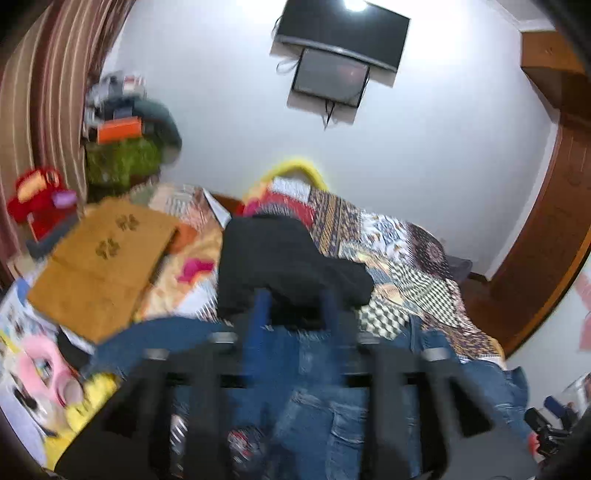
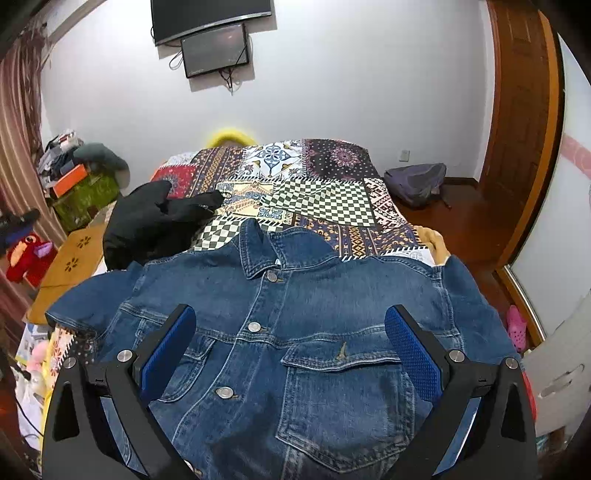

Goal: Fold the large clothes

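- Plainly, the denim jacket lay front-up and buttoned on the patchwork bedspread, filling the lower half of the right wrist view, its collar toward the centre of the frame and its chest pocket at lower centre-right.
- The right gripper hung over the jacket with its jaws spread wide, one blue-padded finger at lower left and one at lower right; nothing was between the pads, so it was released.
- A black garment lay crumpled at centre-left of that view, just beyond the jacket's shoulder, on the same bedspread.
- In the blurred left wrist view, the left gripper showed two blue fingers standing apart at lower centre, with the black garment behind them and denim below; nothing was visibly clamped, so it looked released.
- A brown folded cloth lay at centre-left of that view, beside the black garment.
- A wall screen hung at the top of the right view, and a wooden door stood at the right edge.
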Action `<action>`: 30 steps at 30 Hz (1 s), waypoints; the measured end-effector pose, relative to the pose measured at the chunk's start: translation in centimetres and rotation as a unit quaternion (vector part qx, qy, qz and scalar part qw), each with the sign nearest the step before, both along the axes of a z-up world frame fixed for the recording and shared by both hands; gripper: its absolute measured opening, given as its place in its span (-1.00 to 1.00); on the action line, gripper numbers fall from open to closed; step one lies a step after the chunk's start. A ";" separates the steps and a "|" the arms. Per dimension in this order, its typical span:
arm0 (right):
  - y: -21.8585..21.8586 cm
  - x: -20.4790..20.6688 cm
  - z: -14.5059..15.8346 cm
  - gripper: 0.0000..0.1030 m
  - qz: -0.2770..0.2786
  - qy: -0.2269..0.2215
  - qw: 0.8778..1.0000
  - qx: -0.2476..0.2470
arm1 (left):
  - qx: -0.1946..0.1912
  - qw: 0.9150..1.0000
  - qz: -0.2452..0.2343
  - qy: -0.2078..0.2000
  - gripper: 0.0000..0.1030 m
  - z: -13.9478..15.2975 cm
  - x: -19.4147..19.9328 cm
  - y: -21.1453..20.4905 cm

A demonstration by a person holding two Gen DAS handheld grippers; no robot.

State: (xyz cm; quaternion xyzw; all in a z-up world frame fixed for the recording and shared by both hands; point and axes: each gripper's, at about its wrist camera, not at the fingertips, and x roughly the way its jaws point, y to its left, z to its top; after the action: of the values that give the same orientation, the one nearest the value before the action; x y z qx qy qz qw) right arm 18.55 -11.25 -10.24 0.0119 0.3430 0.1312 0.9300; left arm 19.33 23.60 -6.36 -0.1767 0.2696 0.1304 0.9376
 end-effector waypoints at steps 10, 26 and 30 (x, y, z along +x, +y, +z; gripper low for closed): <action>-0.2 0.3 -0.5 0.98 -0.012 0.016 1.000 0.011 | -0.130 0.988 0.049 0.066 0.25 -7.2 -3.4 6.5; 5.0 1.3 -2.0 0.97 0.021 0.030 0.997 -0.071 | -0.293 0.943 0.124 0.102 0.24 -19.1 -3.2 17.0; 5.5 1.7 -2.4 0.97 0.021 0.035 0.995 -0.087 | -0.241 0.954 0.139 0.109 0.24 -19.4 -1.7 17.4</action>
State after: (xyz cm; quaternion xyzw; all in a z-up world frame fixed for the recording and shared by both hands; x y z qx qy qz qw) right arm 20.24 -5.74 -12.68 -0.0715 0.3859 0.1196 0.9120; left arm 17.62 41.02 -25.76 -0.4181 0.3662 0.2090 0.8046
